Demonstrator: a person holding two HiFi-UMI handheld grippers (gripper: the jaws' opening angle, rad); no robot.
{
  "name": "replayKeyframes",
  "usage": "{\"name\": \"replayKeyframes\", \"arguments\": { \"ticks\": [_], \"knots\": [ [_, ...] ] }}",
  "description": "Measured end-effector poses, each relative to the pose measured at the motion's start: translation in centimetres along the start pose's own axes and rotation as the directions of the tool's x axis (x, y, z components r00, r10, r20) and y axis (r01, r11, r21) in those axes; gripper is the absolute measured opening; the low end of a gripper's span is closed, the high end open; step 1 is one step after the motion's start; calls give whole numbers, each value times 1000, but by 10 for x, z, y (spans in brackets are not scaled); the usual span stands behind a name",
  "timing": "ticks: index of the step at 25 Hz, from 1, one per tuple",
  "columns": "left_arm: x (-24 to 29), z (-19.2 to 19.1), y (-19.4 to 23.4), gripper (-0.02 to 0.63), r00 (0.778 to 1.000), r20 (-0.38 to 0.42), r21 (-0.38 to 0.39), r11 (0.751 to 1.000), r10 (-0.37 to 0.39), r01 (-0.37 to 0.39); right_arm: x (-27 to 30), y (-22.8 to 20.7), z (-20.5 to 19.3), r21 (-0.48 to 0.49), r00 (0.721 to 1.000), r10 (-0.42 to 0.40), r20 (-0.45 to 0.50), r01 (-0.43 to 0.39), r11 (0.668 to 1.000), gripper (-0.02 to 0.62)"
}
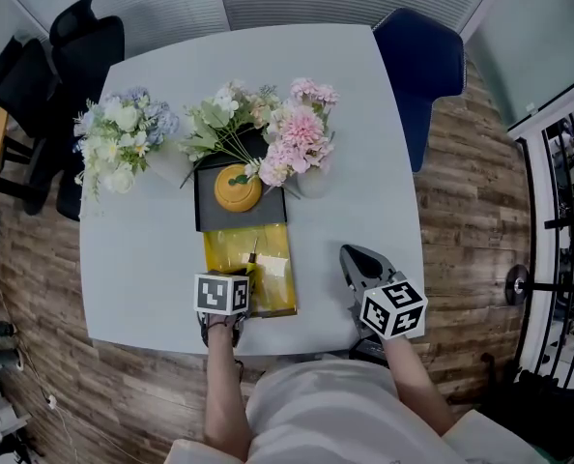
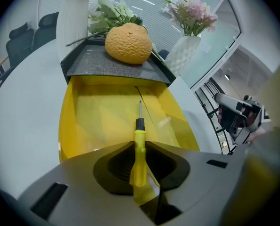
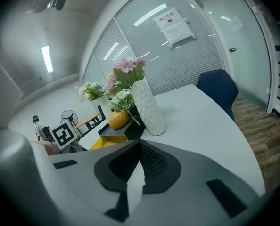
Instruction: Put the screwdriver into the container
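A small screwdriver (image 2: 139, 126) with a yellow handle and a thin metal shaft points forward from my left gripper (image 2: 139, 146), which is shut on its handle. The tip hangs over the open yellow container (image 2: 76, 121). In the head view the left gripper (image 1: 249, 276) is at the near end of the yellow container (image 1: 275, 271), with the screwdriver (image 1: 253, 257) above its floor. My right gripper (image 1: 351, 253) rests on the table to the container's right, shut and holding nothing; in its own view the right gripper (image 3: 139, 143) has its jaws closed together.
A dark tray (image 1: 210, 216) with an orange round fruit (image 1: 237, 188) adjoins the container's far end. Behind stand a white vase (image 3: 148, 108) with pink flowers (image 1: 301, 133) and a second bouquet (image 1: 123, 141). A blue chair (image 1: 424, 66) and black chairs (image 1: 60, 56) ring the white table (image 1: 142, 259).
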State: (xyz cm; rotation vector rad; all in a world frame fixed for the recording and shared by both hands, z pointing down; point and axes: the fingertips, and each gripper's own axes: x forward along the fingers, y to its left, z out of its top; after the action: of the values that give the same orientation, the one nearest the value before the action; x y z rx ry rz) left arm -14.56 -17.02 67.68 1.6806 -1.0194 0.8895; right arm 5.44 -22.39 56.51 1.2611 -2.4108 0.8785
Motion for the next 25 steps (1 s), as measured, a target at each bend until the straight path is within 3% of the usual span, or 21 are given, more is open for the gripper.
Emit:
{"name": "replayKeyframes", "arguments": {
  "ticks": [25],
  "knots": [
    [-4,3,-4,100,998,45,48,998,42,-44,-16,3,2,-32,1000,-7,19,7,999,15]
  ]
}}
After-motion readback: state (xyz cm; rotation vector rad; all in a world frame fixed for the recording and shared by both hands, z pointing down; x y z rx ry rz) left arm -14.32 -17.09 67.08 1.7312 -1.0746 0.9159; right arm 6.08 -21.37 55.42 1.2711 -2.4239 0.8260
